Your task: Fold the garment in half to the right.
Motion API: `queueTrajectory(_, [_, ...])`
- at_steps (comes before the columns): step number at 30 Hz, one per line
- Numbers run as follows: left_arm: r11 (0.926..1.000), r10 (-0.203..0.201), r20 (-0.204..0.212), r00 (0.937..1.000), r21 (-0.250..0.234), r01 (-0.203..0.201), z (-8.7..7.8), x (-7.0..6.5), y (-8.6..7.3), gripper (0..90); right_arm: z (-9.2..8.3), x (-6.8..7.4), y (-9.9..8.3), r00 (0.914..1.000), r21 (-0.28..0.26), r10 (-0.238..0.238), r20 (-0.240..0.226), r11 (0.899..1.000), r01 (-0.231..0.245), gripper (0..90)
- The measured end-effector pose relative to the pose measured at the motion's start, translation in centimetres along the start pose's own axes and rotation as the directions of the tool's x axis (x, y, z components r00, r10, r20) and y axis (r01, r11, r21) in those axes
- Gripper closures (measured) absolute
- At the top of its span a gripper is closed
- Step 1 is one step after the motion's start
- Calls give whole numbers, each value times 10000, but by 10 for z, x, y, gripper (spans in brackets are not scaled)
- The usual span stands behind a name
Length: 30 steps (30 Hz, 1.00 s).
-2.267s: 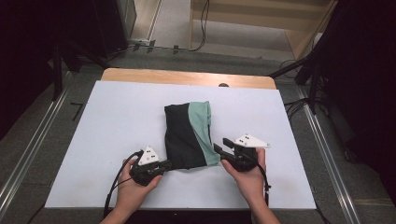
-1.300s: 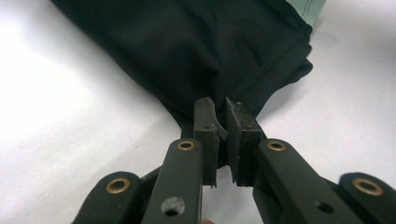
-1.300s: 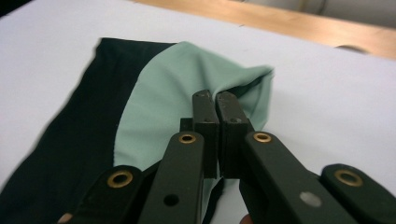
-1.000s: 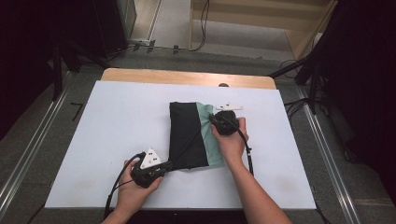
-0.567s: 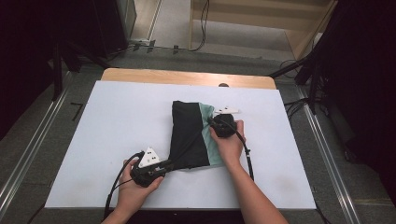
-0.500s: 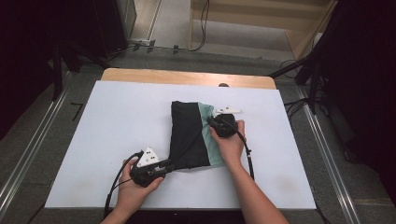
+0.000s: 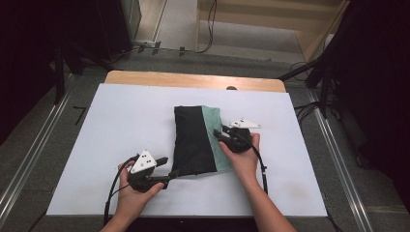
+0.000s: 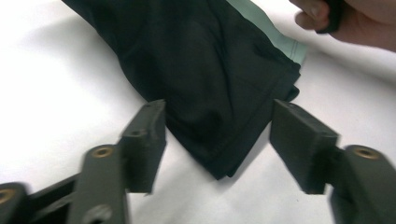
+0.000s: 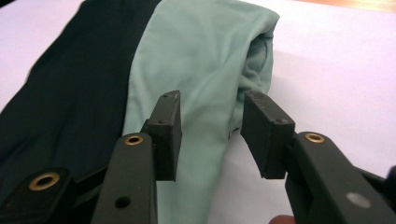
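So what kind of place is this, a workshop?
Probably a lab recording station: a white-topped table on metal framing, cables on the floor, and a folded black-and-green garment as practice material.

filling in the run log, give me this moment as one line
work: folding garment | left gripper: jaws just opened, black corner between, not pressed | right gripper: jaws just opened over green edge | folded garment: flat on table
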<state>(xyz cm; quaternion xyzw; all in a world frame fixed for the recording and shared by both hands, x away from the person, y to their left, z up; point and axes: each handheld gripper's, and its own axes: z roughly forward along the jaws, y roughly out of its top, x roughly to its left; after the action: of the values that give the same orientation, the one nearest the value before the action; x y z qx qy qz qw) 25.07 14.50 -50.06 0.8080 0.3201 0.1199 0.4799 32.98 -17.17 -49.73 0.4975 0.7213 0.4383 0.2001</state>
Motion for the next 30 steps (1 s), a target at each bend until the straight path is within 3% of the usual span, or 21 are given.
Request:
queueTrajectory(4, [9996,-31,-182,9998,-264,26,-4,2,1,229,-9,-1,-7,10000,-406,-67,-60,9992,65,400])
queueTrajectory(7, [9994,-158,-263,9995,-313,149,-7,6,2,140,-18,-2,-11,10000,-712,-51,10,9974,52,239])
queueTrajectory(12, [9979,-283,-265,9992,-583,268,-13,12,3,8,-34,-5,-15,9995,-1005,6,-331,9949,-39,0])
queueTrajectory(16, [9964,-228,-223,9995,-818,210,-19,17,3,0,-48,-9,-19,9977,-1304,-38,-673,9915,-51,0])
queueTrajectory(20, [9952,-245,-345,9991,-959,211,-25,21,3,0,-60,-13,-24,9986,-1560,-129,-514,9877,47,0])
queueTrajectory(30, [9934,-332,-536,9980,-1112,270,-37,32,2,0,-82,-26,-42,9998,-1522,-132,-177,9883,103,0])
